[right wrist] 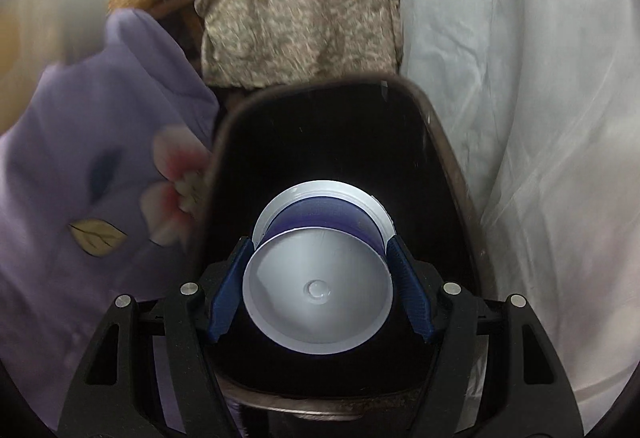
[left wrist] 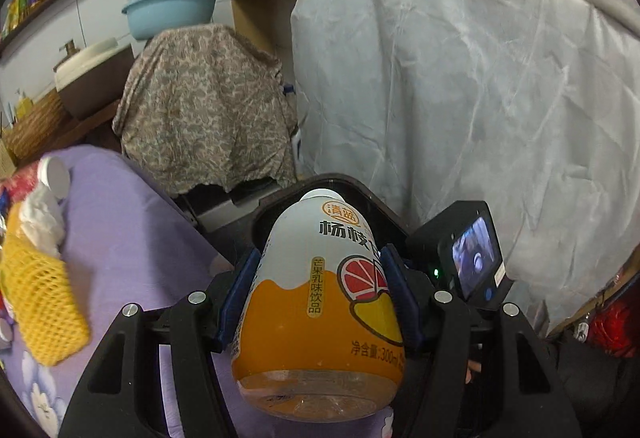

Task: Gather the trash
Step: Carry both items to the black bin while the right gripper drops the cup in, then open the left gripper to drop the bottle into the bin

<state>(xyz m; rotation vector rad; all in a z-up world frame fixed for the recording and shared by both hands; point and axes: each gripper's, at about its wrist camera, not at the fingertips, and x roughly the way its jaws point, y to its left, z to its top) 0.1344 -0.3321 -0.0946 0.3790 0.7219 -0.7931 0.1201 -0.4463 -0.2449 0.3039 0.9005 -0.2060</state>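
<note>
My left claw (left wrist: 320, 302) is pinching a drink bottle (left wrist: 320, 318) by its sides, cap end pointing ahead toward the dark bin (left wrist: 384, 206) just beyond and below it. My right claw (right wrist: 318, 290) is pinching a white cup (right wrist: 318, 274), its base facing me and its mouth hanging over the black hollow of the bin (right wrist: 320, 142). More trash lies off to my left claw's left, on the purple cloth (left wrist: 132, 238): a yellow foam net (left wrist: 40, 298) and a crumpled tissue (left wrist: 42, 222). The risk I judge here is crowding: both claws aim at one opening, so they could knock together. The bottle looks less far over the rim, so letting go now might bounce it off the edge onto the cloth.
</note>
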